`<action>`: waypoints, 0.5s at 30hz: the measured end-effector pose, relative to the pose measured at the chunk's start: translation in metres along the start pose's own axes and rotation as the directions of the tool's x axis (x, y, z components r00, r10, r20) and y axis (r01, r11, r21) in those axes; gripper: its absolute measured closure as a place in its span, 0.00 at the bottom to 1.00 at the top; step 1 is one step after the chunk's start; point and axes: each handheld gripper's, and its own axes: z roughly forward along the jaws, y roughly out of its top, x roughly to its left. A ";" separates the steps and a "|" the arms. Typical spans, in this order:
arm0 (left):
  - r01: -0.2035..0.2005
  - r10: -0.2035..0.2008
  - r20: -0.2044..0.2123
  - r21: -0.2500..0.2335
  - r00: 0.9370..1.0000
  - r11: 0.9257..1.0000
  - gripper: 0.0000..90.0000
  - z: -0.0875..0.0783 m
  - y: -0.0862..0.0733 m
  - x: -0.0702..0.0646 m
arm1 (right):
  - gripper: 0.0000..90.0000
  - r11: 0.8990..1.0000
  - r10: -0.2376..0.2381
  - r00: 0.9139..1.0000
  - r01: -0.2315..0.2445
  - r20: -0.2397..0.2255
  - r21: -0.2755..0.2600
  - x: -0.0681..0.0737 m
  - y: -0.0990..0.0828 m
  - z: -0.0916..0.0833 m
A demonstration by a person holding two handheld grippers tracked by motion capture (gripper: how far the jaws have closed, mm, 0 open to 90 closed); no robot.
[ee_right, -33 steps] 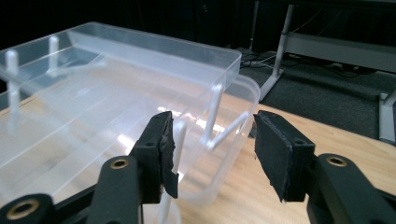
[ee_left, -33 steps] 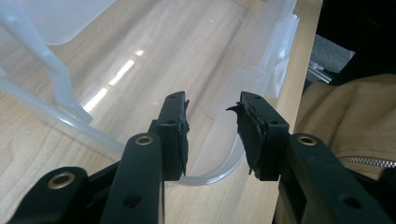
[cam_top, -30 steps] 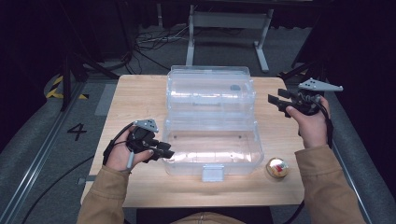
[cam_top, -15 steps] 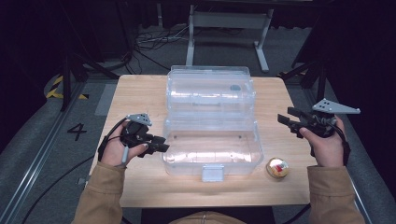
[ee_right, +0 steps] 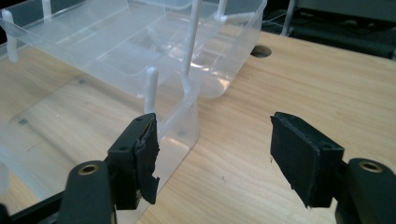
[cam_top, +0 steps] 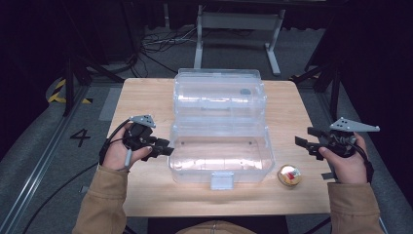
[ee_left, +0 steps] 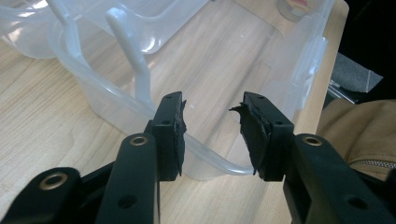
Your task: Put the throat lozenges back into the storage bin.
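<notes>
Bench: light wooden table top [cam_top: 146, 100], square to the person.

Clear plastic storage box [cam_top: 221, 156] stands mid-table with its hinged clear lid [cam_top: 220, 92] thrown fully back, flat behind it; a latch tab [cam_top: 221, 181] hangs at the front wall. The box holds nothing that I can see.

Left gripper [cam_top: 163, 146]: at the box's left end wall, jaws parted. In the left gripper view the rim corner of the box [ee_left: 210, 154] runs between the pads, but neither pad presses on it, so nothing is held. Jaws have just been opening.

Right gripper [cam_top: 303, 137]: well off the box's right side, near the table edge, jaws wide and nothing between them; they have just been opening too. The right gripper view looks along the table past the box's corner [ee_right: 187, 116].

Small round gold-foil object with a red spot [cam_top: 289, 175]: on the table just beside the box's front right corner, nearest the right gripper.

Judgement: the likely step is loading that object into the open box. To do it well: bring the right gripper down over the object with the jaws straddling it, and close gently, since foil may slip or dent. Left gripper should clamp the rim to steady the light box. Lift clear of the wall before crossing in.
</notes>
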 end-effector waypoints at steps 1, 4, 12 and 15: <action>0.003 -0.003 -0.003 -0.002 1.000 1.000 0.66 -0.001 0.000 0.001 | 0.36 1.000 0.000 1.000 0.000 -0.002 0.004 0.000 -0.001 0.000; 0.011 -0.011 -0.008 0.000 1.000 1.000 0.66 -0.002 0.000 0.002 | 0.35 1.000 0.006 1.000 -0.005 -0.007 0.030 -0.001 -0.006 0.002; 0.017 -0.016 -0.014 0.010 1.000 1.000 0.66 -0.001 -0.001 0.004 | 0.32 0.985 -0.027 0.999 0.030 -0.021 0.167 -0.003 -0.016 0.008; 0.016 -0.016 -0.015 0.012 1.000 1.000 0.66 -0.001 -0.001 0.004 | 0.32 0.979 -0.032 0.999 0.037 -0.028 0.200 -0.004 -0.019 0.012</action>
